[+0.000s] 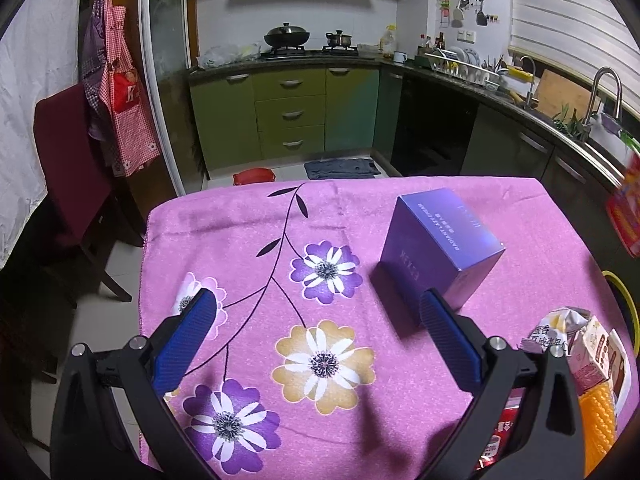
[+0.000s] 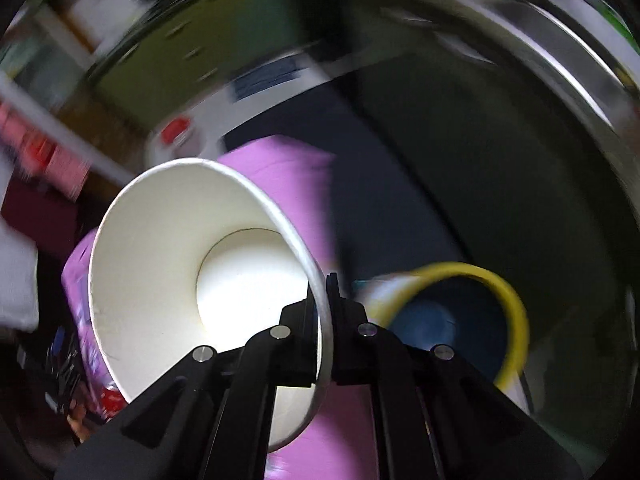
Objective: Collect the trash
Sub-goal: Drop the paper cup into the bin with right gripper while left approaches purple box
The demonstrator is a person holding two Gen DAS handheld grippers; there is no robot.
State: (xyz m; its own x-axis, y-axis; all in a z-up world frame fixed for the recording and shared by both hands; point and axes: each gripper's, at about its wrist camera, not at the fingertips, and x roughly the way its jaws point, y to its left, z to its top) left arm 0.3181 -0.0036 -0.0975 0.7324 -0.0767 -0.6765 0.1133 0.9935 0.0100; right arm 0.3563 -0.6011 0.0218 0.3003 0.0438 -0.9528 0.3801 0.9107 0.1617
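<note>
- White paper cup (image 2: 192, 264) pinched at its rim wall by right gripper (image 2: 324, 300), one finger inside, one outside, above yellow-rimmed bin (image 2: 516, 312)
- Left gripper (image 1: 316, 308) jaws spread wide, nothing between, over pink floral cloth (image 1: 248, 216)
- Purple box (image 1: 436, 248) just beyond its right finger
- Wrappers and cartons (image 1: 576, 344) at cloth's right edge

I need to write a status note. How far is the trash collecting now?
Done: some wrappers and cartons already sit in the yellow-rimmed bin. In hand: the right tongs are shut on the rim of a white paper cup, near that bin. Left: the purple box stands on the pink floral cloth; the left tongs are open, empty.
</note>
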